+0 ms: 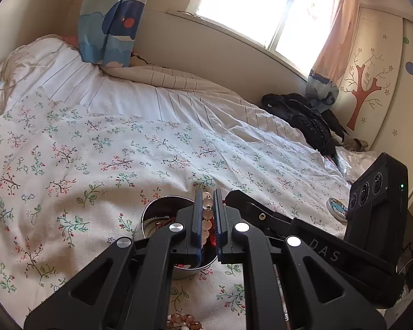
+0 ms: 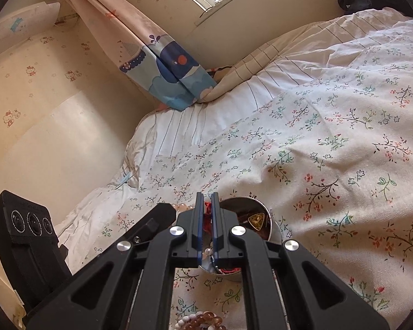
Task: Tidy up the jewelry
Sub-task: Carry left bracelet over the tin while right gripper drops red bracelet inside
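My left gripper (image 1: pixel 208 194) is shut on a bracelet of pale round beads (image 1: pixel 208 214) with a red cord. My right gripper (image 2: pixel 206 195) is shut on the red cord (image 2: pixel 207 206) of the same bracelet, and its pale beads (image 2: pixel 182 206) show just left of the jaws. Both grippers meet tip to tip above a round metal tin (image 1: pixel 154 206) on the bed. Inside the tin (image 2: pixel 275 221) lie red cords and a yellow triangular pendant (image 2: pixel 257 219). The right gripper's tip (image 1: pixel 232 196) touches in from the right in the left wrist view.
A floral bedspread (image 1: pixel 96 151) covers the bed. More amber and white bead bracelets (image 2: pixel 203 320) lie near the front edge. A small round lid (image 1: pixel 337 206) rests to the right, a black jacket (image 1: pixel 303 115) at the far side. A wall and curtains stand behind.
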